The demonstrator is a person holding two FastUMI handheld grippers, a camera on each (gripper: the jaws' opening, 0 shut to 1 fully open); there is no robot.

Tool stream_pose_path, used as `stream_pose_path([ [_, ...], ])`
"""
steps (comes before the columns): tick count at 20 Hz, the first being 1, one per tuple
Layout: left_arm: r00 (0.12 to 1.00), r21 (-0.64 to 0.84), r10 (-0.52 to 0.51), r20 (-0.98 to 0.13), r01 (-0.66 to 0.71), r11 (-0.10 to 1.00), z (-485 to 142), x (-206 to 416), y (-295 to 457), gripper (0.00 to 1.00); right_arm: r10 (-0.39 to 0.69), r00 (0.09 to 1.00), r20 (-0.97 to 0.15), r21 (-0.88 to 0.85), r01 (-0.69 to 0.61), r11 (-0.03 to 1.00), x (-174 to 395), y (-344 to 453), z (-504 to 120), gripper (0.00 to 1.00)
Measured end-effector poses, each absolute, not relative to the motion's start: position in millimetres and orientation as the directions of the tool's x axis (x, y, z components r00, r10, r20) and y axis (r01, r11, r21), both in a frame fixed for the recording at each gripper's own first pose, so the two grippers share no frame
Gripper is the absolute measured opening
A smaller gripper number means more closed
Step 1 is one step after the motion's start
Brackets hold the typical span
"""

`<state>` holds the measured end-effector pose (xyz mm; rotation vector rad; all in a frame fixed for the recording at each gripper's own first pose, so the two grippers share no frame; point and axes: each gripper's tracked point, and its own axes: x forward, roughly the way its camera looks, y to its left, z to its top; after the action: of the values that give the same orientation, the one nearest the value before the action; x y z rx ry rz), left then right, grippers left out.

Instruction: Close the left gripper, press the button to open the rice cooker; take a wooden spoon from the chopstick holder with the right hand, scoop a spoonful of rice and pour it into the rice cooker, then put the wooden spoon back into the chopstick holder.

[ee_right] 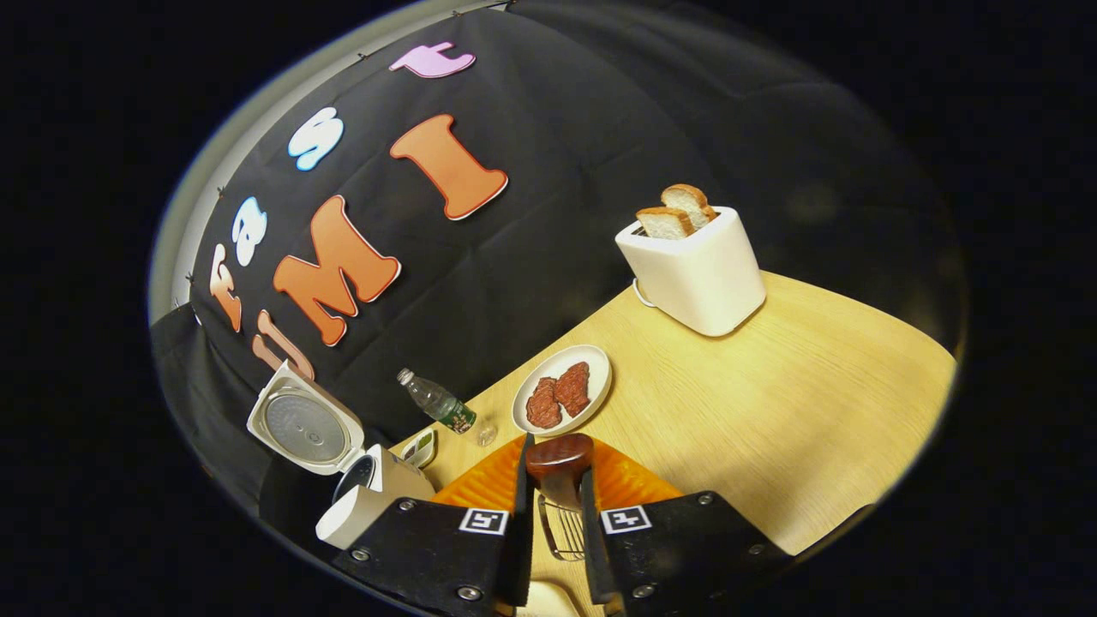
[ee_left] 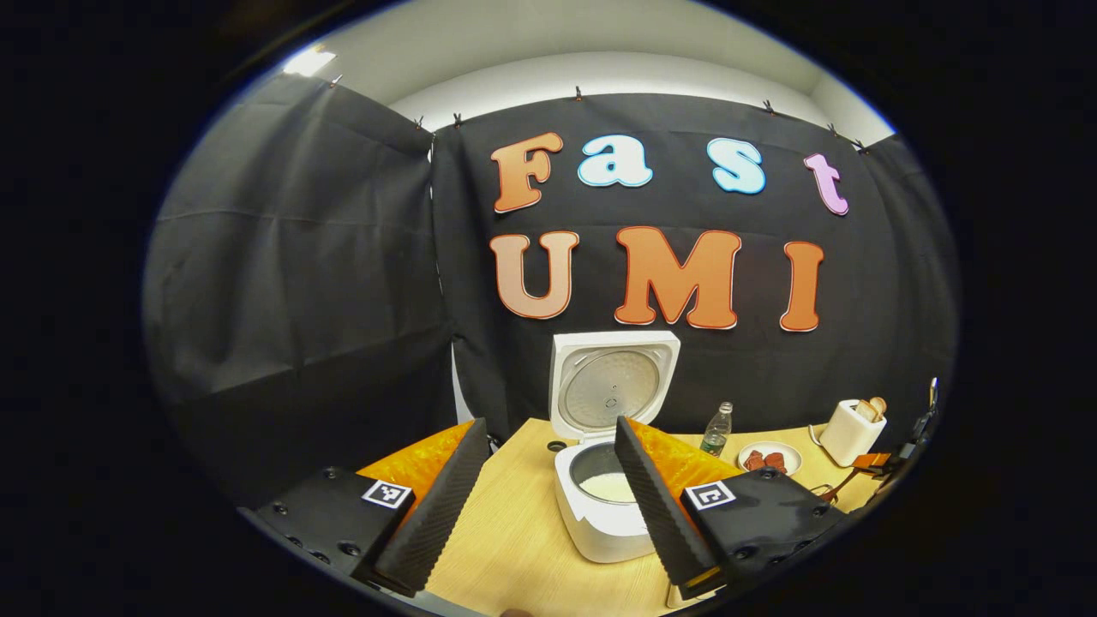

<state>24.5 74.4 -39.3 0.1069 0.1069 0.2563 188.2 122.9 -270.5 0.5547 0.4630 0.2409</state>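
Two fingers of the right gripper (ee_right: 555,506) sit closest to us in the right gripper view. They squeeze a wooden spoon (ee_right: 559,467) between them. Its dark round end pokes up past the tips. Under the spoon is a wire holder (ee_right: 561,530), which looks like the chopstick holder. So I think the spoon is either just coming out of it or going back in. I cannot tell which.

Over in the left gripper view, the left gripper (ee_left: 548,506) hangs above the table (ee_left: 514,531) with its fingers wide apart and nothing between them. It looks straight at the rice cooker (ee_left: 600,514). The lid (ee_left: 610,386) stands straight up, so the button job looks done. Something white lies inside the pot. It could be rice, but I am not sure.

In the right gripper view the cooker sits far off to the left side. The spoon hand is well away from it. A bottle (ee_right: 437,403) stands between the cooker and a plate (ee_right: 591,364) with two brown pieces on it. A toaster (ee_right: 698,270) with bread in it is farther back. These seem to be just sitting there, not part of the job.

The spoon is held upright, which fits sliding it in or out of the holder.
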Motion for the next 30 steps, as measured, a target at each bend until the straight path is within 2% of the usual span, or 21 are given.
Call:
stream_pose_path([
  [2, 0.963, 0.105, 0.250, -0.104, -0.239, 0.965, -41.9, 24.8, 70.3, 1.00, 0.333, 0.866, -0.373, 0.538, -0.091, 0.838, 186.0, 115.7, -273.7, 0.30],
  [3, 0.963, 0.099, 0.249, -0.104, -0.239, 0.966, -41.3, 24.8, 68.9, 1.00, 0.332, 0.863, -0.381, 0.527, -0.092, 0.845, 182.6, 112.7, -274.7, 0.21],
  [4, 0.963, 0.096, 0.248, -0.105, -0.239, 0.966, -41.5, 24.9, 67.3, 1.00, 0.327, 0.864, -0.383, 0.510, -0.097, 0.855, 180.3, 109.1, -273.9, 0.51],
  [5, 0.962, 0.095, 0.251, -0.105, -0.241, 0.966, -40.8, 25.5, 66.4, 1.00, 0.319, 0.870, -0.377, 0.490, -0.105, 0.866, 179.3, 104.9, -270.9, 0.57],
  [8, 0.960, 0.091, 0.257, -0.111, -0.247, 0.965, -43.5, 24.9, 61.4, 1.00, 0.299, 0.882, -0.364, 0.401, -0.141, 0.905, 172.4, 95.8, -255.3, 0.93],
  [13, 0.950, 0.083, 0.289, -0.120, -0.280, 0.956, -42.3, 33.1, 60.3, 1.00, 0.255, 0.917, -0.305, 0.225, -0.191, 0.956, 161.0, 83.1, -206.7, 0.95],
  [15, 0.951, 0.116, 0.292, -0.105, -0.280, 0.953, -33.1, 42.0, 59.8, 1.00, 0.252, 0.926, -0.282, 0.222, -0.193, 0.956, 152.0, 83.4, -187.4, 0.95],
  [18, 0.967, 0.120, 0.244, -0.078, -0.234, 0.965, -10.8, 65.1, 49.6, 1.00, 0.259, 0.933, -0.251, 0.253, -0.195, 0.948, 145.2, 91.8, -178.6, 0.95],
  [21, 0.981, 0.025, 0.169, -0.098, -0.167, 0.986, 8.6, 106.1, 35.8, 1.00, 0.239, 0.944, -0.228, 0.269, -0.175, 0.947, 136.1, 94.2, -167.1, 0.94],
  [24, 0.996, -0.055, 0.064, -0.063, -0.067, 0.996, 44.0, 156.3, 21.7, 1.00, 0.223, 0.948, -0.227, 0.276, -0.157, 0.948, 128.0, 96.2, -163.8, 0.94],
  [30, 0.998, 0.031, 0.047, -0.032, -0.046, 0.998, 97.4, 250.8, 31.7, 1.00, 0.210, 0.949, -0.234, 0.274, -0.143, 0.951, 113.5, 109.8, -163.8, 0.95],
])
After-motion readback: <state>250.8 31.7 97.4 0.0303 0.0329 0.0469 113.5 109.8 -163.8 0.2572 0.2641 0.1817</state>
